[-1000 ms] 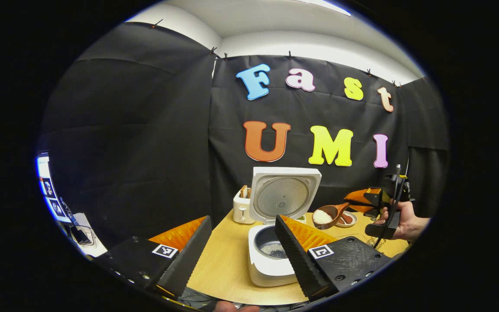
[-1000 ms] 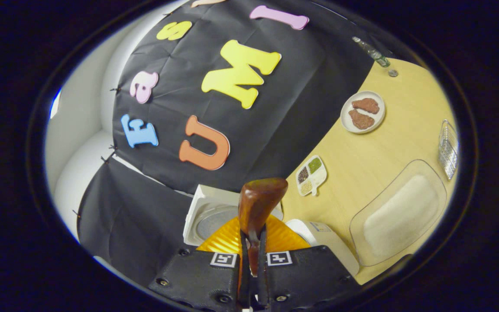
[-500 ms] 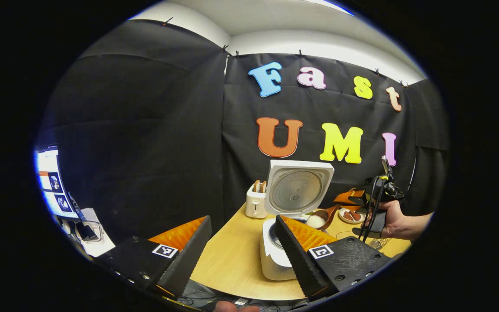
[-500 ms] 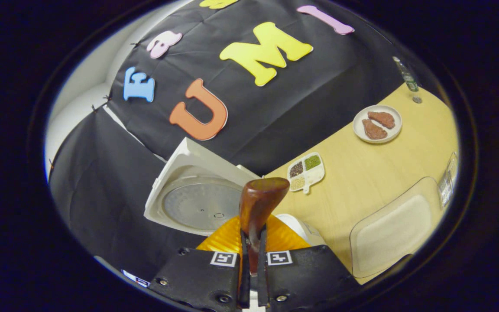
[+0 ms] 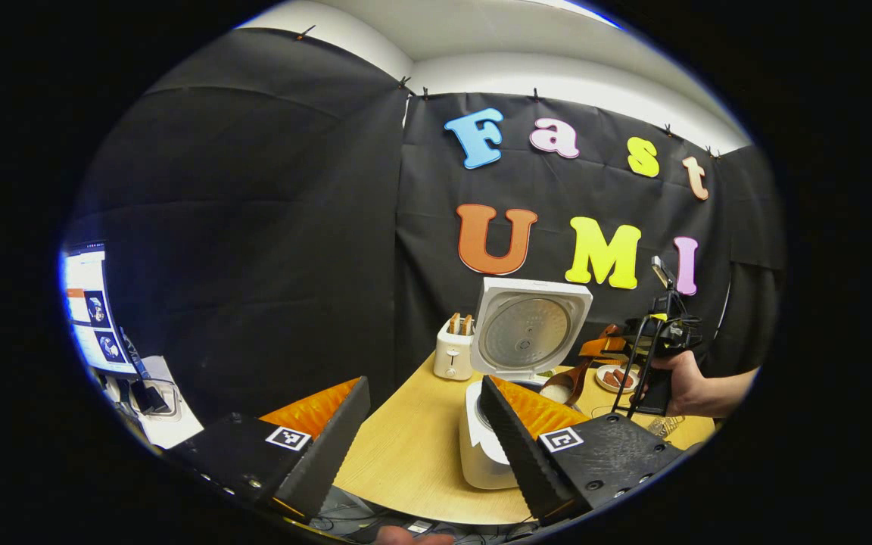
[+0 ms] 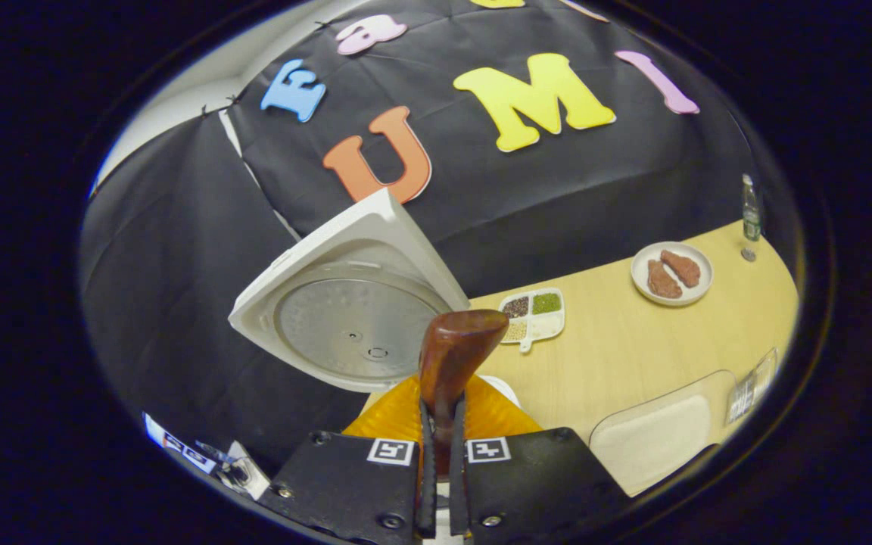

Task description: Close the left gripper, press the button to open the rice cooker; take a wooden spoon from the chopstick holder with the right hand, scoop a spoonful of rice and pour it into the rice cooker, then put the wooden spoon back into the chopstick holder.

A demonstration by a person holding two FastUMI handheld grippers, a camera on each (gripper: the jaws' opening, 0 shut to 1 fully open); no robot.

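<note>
Left tool [image 5: 422, 439]: fingers spread wide, nothing between them, above the near edge of the light wooden bench [image 5: 406, 454].
White rice cooker [image 5: 481, 446]: lid up, on bench beside white toaster [image 5: 453, 350].
Brown wooden spoon [image 5: 566, 384]: bowl holds rice, tilted over cooker rim.
Right tool [image 6: 441, 462]: clamped on spoon handle.

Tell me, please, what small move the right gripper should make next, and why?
Probably tip the spoon over the cooker: its lid stands open, the right gripper grips the handle, and rice still fills the bowl beside the pot.
</note>
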